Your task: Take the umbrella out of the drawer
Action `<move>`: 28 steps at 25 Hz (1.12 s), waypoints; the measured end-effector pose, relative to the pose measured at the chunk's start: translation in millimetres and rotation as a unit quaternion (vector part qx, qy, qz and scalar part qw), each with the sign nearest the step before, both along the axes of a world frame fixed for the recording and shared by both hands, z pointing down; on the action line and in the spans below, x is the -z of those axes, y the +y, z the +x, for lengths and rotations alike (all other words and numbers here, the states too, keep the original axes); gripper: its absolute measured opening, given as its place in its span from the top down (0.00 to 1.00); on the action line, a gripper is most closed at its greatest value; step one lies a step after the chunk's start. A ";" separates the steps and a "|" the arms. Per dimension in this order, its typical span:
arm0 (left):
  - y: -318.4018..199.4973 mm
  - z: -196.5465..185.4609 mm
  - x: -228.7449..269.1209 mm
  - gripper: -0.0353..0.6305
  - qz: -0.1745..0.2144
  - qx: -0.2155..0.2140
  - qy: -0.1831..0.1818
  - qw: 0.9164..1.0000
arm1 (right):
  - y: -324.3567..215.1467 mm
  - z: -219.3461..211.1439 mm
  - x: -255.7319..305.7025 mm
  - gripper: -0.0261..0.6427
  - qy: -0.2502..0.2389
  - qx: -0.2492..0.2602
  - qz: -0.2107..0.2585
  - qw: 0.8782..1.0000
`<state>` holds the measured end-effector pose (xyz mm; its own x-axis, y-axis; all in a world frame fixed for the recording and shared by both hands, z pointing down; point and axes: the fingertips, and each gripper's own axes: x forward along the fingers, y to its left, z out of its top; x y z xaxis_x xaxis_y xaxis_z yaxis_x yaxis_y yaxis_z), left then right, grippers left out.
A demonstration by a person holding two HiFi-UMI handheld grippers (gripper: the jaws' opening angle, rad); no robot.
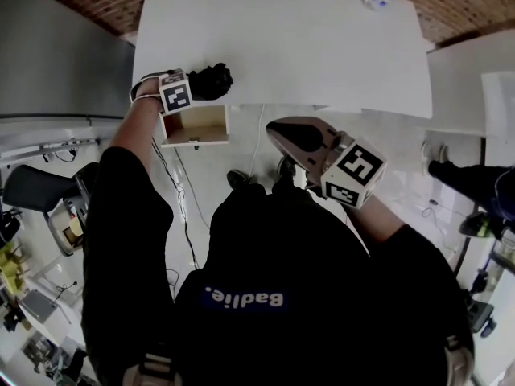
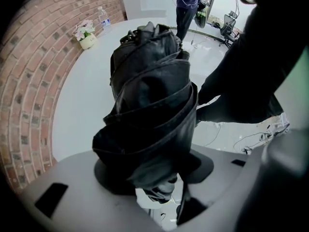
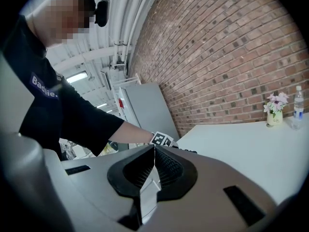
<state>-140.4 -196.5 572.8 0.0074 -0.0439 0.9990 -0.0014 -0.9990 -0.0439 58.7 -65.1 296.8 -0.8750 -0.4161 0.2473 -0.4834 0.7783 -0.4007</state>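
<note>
Nearest the person's chest, the right gripper point(image 1: 299, 137) hangs idle in front of the table's edge. Its ribbed pads point(image 3: 164, 166) are pressed together with nothing between them. Further out, the left gripper point(image 1: 195, 87) has its jaws clamped on the folded black umbrella point(image 2: 149, 100), gripping one end so that the bundled fabric stands up and away from the pads. The umbrella is clear of the open wooden drawer point(image 1: 195, 125), which juts from under the table just below it. It is held at the near edge of the white table point(image 1: 282, 39). The step in hand looks like the last one: the lift is done and the umbrella awaits setting down. The next move probably calls for lowering it flat onto the bare tabletop and parting the jaws without snagging the loose folds. The free gripper could then push the drawer in. From above, the drawer shows only bare wood, though its back lies under the tabletop. No view settles whether the umbrella touches the table or hovers over it. Its handle is hard to make out among the folds. At the far edge a small pot of flowers point(image 3: 274, 109) and a water bottle point(image 3: 298, 108) stand by the brick wall point(image 3: 217, 47).
</note>
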 end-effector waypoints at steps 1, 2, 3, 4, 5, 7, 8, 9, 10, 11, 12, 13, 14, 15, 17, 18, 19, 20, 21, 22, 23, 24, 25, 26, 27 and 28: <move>-2.5 0.8 -2.1 0.62 -0.001 -0.005 -0.008 1.000 | -0.3 2.0 0.6 0.92 0.001 -0.005 0.001 1.000; -4.9 1.5 -4.8 0.62 -0.002 -0.010 -0.016 1.000 | -0.6 4.1 0.7 0.92 0.002 -0.009 0.001 1.000; -8.2 2.8 -7.9 0.62 -0.001 -0.014 -0.022 1.000 | -0.5 6.2 0.3 0.92 0.004 -0.013 0.002 1.000; -12.3 4.9 -11.3 0.61 0.004 -0.016 -0.025 1.000 | 0.1 8.3 -0.8 0.92 0.007 -0.016 0.000 1.000; -16.5 7.4 -15.2 0.61 0.008 -0.015 -0.026 0.999 | 1.3 10.4 -2.3 0.92 0.010 -0.019 -0.002 1.000; -22.5 11.5 -24.0 0.61 0.014 -0.009 -0.030 0.999 | 3.8 14.4 -6.2 0.92 0.016 -0.024 -0.007 1.000; -23.8 12.0 -29.8 0.61 0.014 -0.005 -0.035 0.999 | 4.4 16.3 -8.1 0.92 0.018 -0.026 -0.007 0.999; -24.9 11.8 -35.3 0.61 0.014 -0.002 -0.042 0.999 | 4.4 18.1 -9.8 0.92 0.018 -0.029 -0.008 0.999; -26.6 11.7 -39.8 0.61 0.016 -0.002 -0.050 0.999 | 4.2 19.7 -11.4 0.92 0.019 -0.031 -0.010 0.999; -28.8 12.7 -43.3 0.61 0.021 -0.002 -0.057 0.998 | 4.1 21.5 -13.3 0.92 0.020 -0.034 -0.013 0.999; -30.7 14.6 -46.3 0.61 0.026 -0.002 -0.060 0.998 | 4.0 23.1 -15.1 0.92 0.022 -0.036 -0.016 0.999; -31.8 16.5 -49.2 0.61 0.030 0.000 -0.062 0.998 | 3.8 24.6 -16.8 0.92 0.024 -0.037 -0.017 0.999; -32.4 17.8 -52.2 0.61 0.034 0.004 -0.062 0.997 | 3.6 25.8 -18.1 0.92 0.025 -0.038 -0.016 0.999; -33.2 18.4 -55.2 0.61 0.039 0.009 -0.063 0.997 | 3.4 27.0 -19.1 0.92 0.026 -0.038 -0.016 0.999; -35.5 19.4 -58.4 0.60 0.051 0.017 -0.064 0.997 | 3.1 29.7 -20.6 0.92 0.028 -0.038 -0.015 0.999; -37.3 20.2 -58.7 0.60 0.059 0.021 -0.062 0.996 | 2.9 31.0 -21.5 0.92 0.030 -0.038 -0.014 0.999; -39.5 20.8 -58.4 0.59 0.068 0.025 -0.061 0.996 | 2.9 31.9 -22.6 0.92 0.032 -0.038 -0.014 0.999; -41.6 20.7 -57.4 0.57 0.078 0.029 -0.059 0.995 | 3.1 32.2 -23.4 0.92 0.034 -0.037 -0.014 0.999; -43.3 20.2 -55.4 0.55 0.086 0.035 -0.058 0.994 | 3.7 32.0 -23.5 0.92 0.036 -0.036 -0.014 0.999; -44.4 19.7 -51.9 0.50 0.093 0.040 -0.056 0.993 | 4.6 31.4 -22.5 0.92 0.036 -0.035 -0.013 0.999; -45.1 19.7 -47.0 0.47 0.097 0.044 -0.052 0.993 | 5.3 30.7 -20.3 0.92 0.035 -0.033 -0.011 0.999; -45.2 20.5 -40.8 0.45 0.101 0.046 -0.047 0.993 | 5.9 29.9 -17.4 0.92 0.033 -0.032 -0.009 0.999; -44.6 21.9 -33.9 0.45 0.104 0.046 -0.041 0.993 | 6.6 29.2 -14.4 0.92 0.031 -0.031 -0.008 0.999; -43.3 23.4 -26.2 0.45 0.107 0.047 -0.034 0.993 | 7.3 28.3 -11.3 0.92 0.029 -0.030 -0.007 0.999; -41.4 24.7 -17.9 0.45 0.111 0.048 -0.026 0.992 | 8.0 27.2 -7.8 0.92 0.028 -0.028 -0.007 0.999; -39.6 25.4 -8.9 0.45 0.115 0.050 -0.018 0.992 | 8.1 26.0 -4.0 0.92 0.026 -0.026 -0.005 0.999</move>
<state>-115.1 -236.2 581.7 -0.0435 -0.2699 0.9619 -0.0949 -0.9573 -0.2729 84.7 -57.0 300.8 -0.8383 -0.4577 0.2961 -0.5431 0.7479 -0.3816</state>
